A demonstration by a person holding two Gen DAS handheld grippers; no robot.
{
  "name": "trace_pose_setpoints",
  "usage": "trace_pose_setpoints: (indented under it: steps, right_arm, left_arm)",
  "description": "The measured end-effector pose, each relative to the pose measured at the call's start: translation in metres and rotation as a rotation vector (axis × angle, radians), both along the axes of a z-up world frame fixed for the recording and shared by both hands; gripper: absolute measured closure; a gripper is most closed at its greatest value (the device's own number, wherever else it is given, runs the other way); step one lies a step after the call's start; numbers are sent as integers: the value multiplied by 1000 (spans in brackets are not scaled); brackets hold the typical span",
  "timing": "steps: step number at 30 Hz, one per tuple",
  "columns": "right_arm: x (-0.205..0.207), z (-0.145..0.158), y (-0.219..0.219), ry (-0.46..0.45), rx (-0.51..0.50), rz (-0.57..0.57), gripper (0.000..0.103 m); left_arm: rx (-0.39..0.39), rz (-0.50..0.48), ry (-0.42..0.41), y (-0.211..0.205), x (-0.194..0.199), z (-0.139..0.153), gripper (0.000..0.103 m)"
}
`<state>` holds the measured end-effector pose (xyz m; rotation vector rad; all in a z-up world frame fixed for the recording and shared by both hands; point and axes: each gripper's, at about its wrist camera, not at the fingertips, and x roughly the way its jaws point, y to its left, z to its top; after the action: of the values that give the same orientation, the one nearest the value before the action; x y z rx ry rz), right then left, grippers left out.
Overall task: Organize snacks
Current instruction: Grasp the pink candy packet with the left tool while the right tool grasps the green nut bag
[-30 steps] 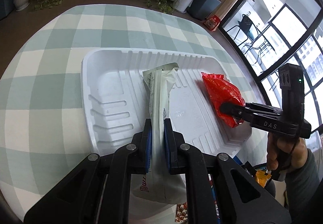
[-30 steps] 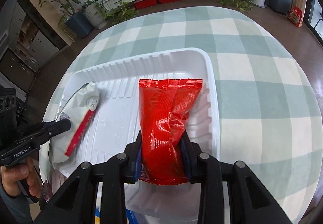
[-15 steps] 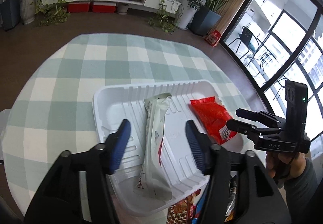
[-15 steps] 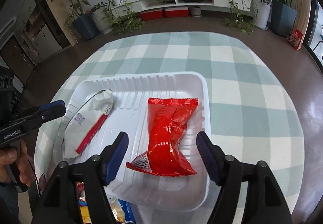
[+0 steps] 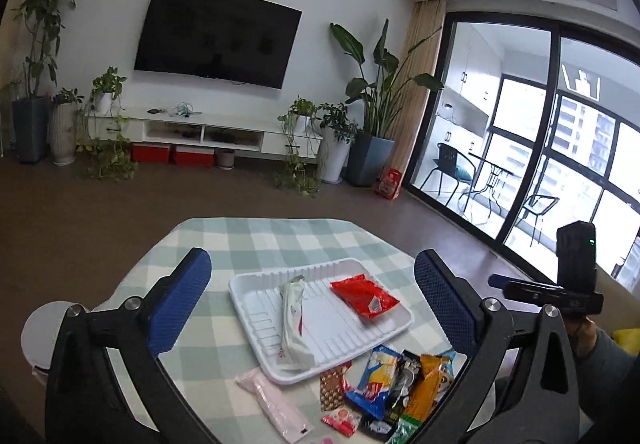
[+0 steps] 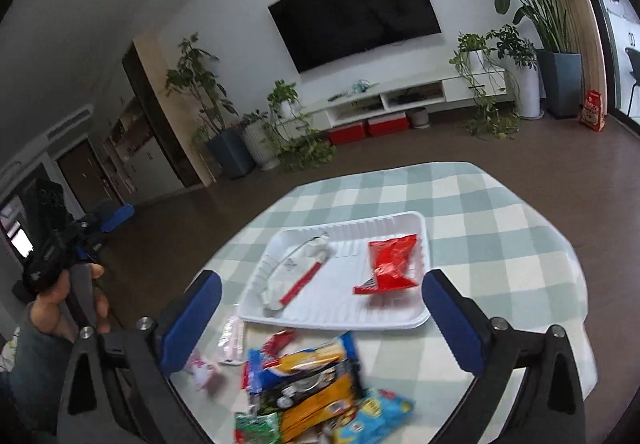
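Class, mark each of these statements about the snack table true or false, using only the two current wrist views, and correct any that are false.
1. Both grippers are open and hold nothing. True: the left gripper and the right gripper each have their jaws spread wide with nothing between them.
2. The red packet lies in the white tray. True.
3. The white packet lies on the tablecloth outside the tray. False: it lies in the tray, beside the red packet and apart from it.
4. The tray holds four packets. False: only two are in it.
5. A heap of loose snacks lies on the checked tablecloth at the tray's near side. True.
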<state>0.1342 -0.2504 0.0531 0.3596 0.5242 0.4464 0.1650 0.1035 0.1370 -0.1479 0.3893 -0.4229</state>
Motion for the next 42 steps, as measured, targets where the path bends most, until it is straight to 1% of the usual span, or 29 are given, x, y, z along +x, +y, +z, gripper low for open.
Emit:
trace_pose_setpoints:
  steps: [1,2,3,5,6,8,9,11,12,13,15,17,18,20,21,23,25,27,28,30,33,34,35,36,37,38,40,41,42]
  right_arm:
    - [-18,-11,4,12,57,17,0]
    - [-32,-23,8,35,100,30,0]
    - [-43,-37,14,69,135,42,0]
    - [-63,-70,27,162,181,40,0]
    - [-70,-86,32,207,215,32,0]
    - [-77,-107,40,276,260,14,0]
    - [-79,-115,44,307,264,6,0]
    - [-75,-120,57,361,221,18,2]
    - [-72,-117,59,375,199,17,5]
    - [-69,-109,62,375,190,23,6]
    - [-66,-89,62,323,186,41,7]
    - [-70,-63,60,228,163,38,6]
    - [-69,-55,60,207,143,34,5]
    - [-67,-51,62,214,111,27,5]
    - [-66,-55,63,232,117,32,5]
    - [-65,-70,67,297,149,43,6]
    - [-64,-88,76,375,179,57,9]
    - [-63,-102,85,438,190,66,17]
    - [-61,-110,90,473,201,70,19]
    - [-55,-125,98,535,223,77,26]
    - [-49,-141,101,602,222,36,28]
    - [-47,-146,101,621,230,19,28]
    - [-46,-149,101,633,233,11,28]
    - [-44,-150,102,637,230,7,28]
    - [-44,-150,103,630,227,5,28]
    - [-43,-149,106,623,222,5,28]
    - [-38,-149,110,611,211,2,28]
    - [-35,-149,112,608,205,0,28]
    - [-33,-149,115,606,204,1,28]
  left_arm:
    - [29,-7,60,3,-7,-6,0]
    - [62,-15,145,4,-11,-14,0]
    - [87,0,219,7,-16,-27,0]
    - [84,34,268,15,-34,-54,0]
    - [80,31,294,18,-42,-69,0]
    - [97,45,363,22,-53,-97,0]
    - [117,59,382,23,-59,-109,0]
    - [196,68,391,18,-68,-124,0]
    - [229,52,387,15,-72,-129,0]
    - [251,22,372,11,-75,-127,0]
    - [291,-27,327,7,-77,-120,0]
    - [317,-89,291,0,-73,-110,0]
    - [338,-112,280,-3,-68,-107,0]
    - [392,-166,272,-9,-59,-107,0]
    - [420,-195,272,-15,-53,-107,0]
    - [512,-285,275,-28,-49,-116,2]
    - [629,-380,283,-42,-47,-128,4]
    - [720,-455,285,-52,-45,-141,7]
    - [751,-489,293,-54,-43,-146,7]
    - [774,-550,312,-56,-38,-156,7]
    - [831,-587,358,-58,-22,-174,8]
    - [840,-592,362,-58,-18,-178,13]
    - [830,-609,372,-59,-13,-182,20]
    - [819,-628,393,-59,-8,-186,23]
    - [810,-638,410,-59,-3,-189,30]
    - [800,-648,434,-59,2,-194,39]
    - [789,-652,477,-59,10,-204,52]
    - [756,-656,482,-57,12,-204,55]
    - [744,-653,489,-56,13,-205,57]
